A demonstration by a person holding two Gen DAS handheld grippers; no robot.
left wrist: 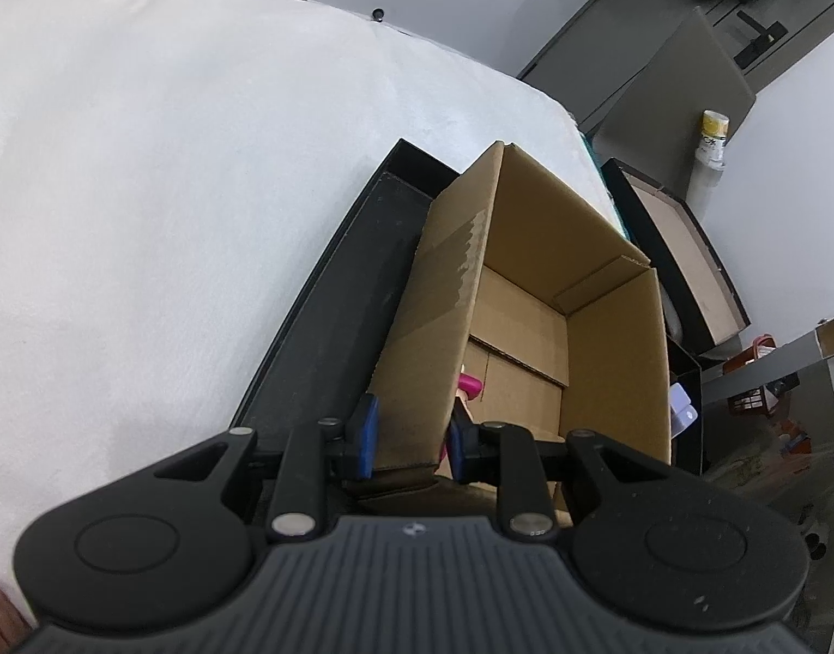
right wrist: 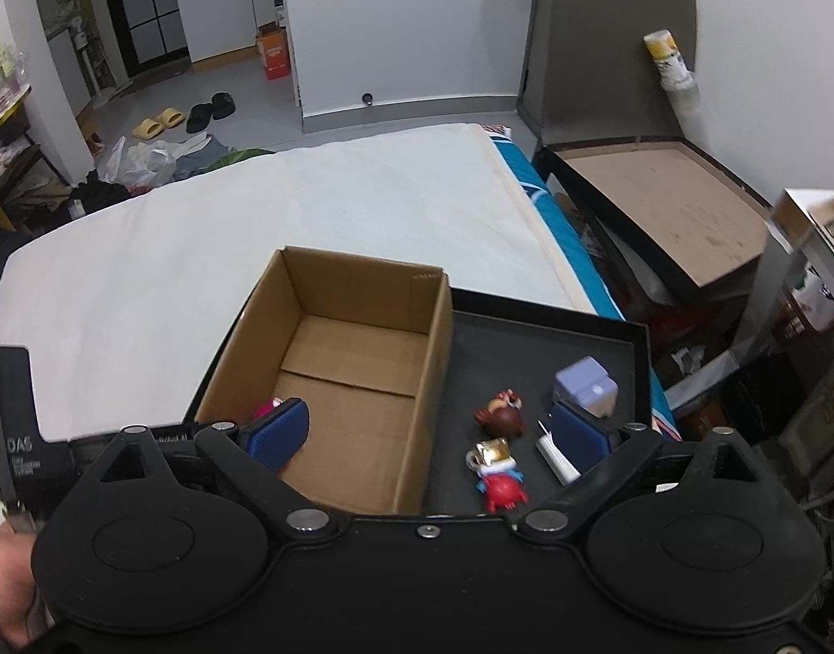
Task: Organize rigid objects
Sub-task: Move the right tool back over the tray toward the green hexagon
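Your left tool (left wrist: 409, 444) is clamping its blue pads on the near wall of one open cardboard box (left wrist: 526, 294), which is sitting in a black tray (left wrist: 330, 316) on a white bed (left wrist: 171, 163). Your right tool (right wrist: 428, 428) is hovering above the tray with its pads spread wide and nothing between them.

Inside the box, one pink toy (right wrist: 265, 409) is peeking out behind the right tool's left pad; most of it is hidden, so its shape is hard to make out. On the tray floor beside the box, five small things are lying loose: one brown figure (right wrist: 501, 414), one gold-topped piece (right wrist: 490, 452), one red figure (right wrist: 504, 493) touching it, one lilac cube (right wrist: 586, 384), and one white block (right wrist: 556, 455) partly covered by the right pad. From the left wrist view the box wall is blocking nearly all of these; only a pale corner is showing past it. A hand's edge (right wrist: 2, 572) is cut off at the frame's lower left.
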